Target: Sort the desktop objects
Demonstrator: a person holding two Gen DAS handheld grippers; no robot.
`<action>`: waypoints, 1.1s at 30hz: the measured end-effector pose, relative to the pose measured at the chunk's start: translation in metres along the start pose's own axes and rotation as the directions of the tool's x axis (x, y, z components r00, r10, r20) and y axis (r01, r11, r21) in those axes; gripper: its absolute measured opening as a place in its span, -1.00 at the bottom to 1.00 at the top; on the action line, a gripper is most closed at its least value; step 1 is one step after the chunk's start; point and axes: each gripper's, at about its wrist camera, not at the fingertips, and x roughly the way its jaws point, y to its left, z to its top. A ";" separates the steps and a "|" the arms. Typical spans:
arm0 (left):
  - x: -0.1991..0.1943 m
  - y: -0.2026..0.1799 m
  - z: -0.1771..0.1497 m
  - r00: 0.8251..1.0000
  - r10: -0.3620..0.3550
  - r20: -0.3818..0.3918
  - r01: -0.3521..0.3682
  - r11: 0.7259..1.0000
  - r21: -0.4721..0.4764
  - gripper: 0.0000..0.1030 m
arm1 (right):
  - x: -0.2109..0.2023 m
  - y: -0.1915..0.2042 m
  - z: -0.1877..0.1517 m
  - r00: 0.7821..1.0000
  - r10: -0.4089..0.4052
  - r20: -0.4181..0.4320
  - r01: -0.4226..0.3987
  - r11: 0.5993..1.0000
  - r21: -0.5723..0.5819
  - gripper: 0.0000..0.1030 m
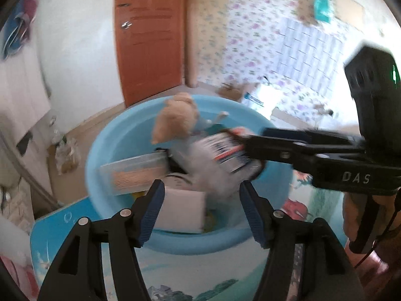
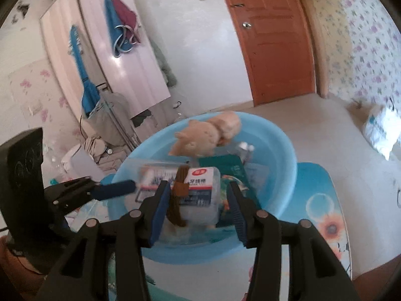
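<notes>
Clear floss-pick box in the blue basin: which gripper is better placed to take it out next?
Probably right. The right gripper is open with the clear floss-pick box between its fingers, though not visibly clamped. The left gripper is open over the blue basin, nearer a white box.

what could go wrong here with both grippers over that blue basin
1. The right gripper straddles the clear box with a brown tie against one pad; closing may pinch the tie, not the box.
2. The left gripper and the right one converge over the blue basin, so they may collide.
3. The plush toy perches atop the pile near the rim and could tumble out.
</notes>
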 end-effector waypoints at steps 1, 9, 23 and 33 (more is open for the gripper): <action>-0.001 0.007 -0.001 1.000 0.012 0.000 -0.012 1.000 -0.023 0.21 | 0.001 -0.006 -0.002 1.000 -0.014 -0.010 0.014 1.000 0.016 -0.05; -0.012 0.024 -0.012 0.998 0.063 0.005 -0.062 0.995 -0.077 0.31 | -0.002 0.000 -0.006 0.999 -0.040 -0.011 0.040 0.999 -0.015 0.24; -0.032 0.023 0.006 0.974 0.182 -0.136 -0.205 0.961 -0.183 0.92 | -0.008 0.023 0.000 0.980 -0.167 -0.106 0.163 0.985 -0.051 0.67; -0.056 0.021 0.011 0.930 0.340 -0.138 -0.361 0.915 -0.181 0.92 | -0.023 0.046 0.009 0.966 -0.230 -0.118 0.219 0.970 -0.101 0.85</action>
